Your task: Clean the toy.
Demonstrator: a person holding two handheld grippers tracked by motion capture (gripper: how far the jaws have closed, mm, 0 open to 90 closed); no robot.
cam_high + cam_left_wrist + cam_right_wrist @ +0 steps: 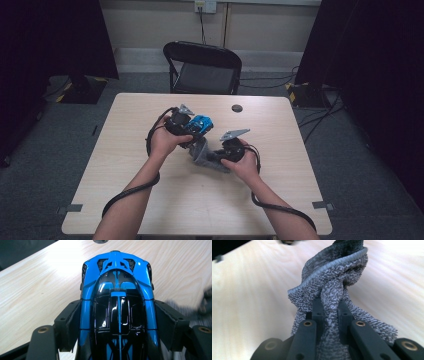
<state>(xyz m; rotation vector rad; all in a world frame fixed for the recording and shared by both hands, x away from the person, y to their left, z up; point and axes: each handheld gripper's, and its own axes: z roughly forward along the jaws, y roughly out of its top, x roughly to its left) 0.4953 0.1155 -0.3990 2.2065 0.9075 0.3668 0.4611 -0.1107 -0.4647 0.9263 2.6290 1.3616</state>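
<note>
Grey terry cloth bunched between the closed right tool, above pale wooden table.

Pale wood counter on grey carpet; black folding chair behind; black curtains flank beige wall.

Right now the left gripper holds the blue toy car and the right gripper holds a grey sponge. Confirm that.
Not quite. The left gripper does clamp the blue toy car, but the right gripper pinches a grey cloth, not a sponge; the right gripper view shows its woven terry folds.
</note>
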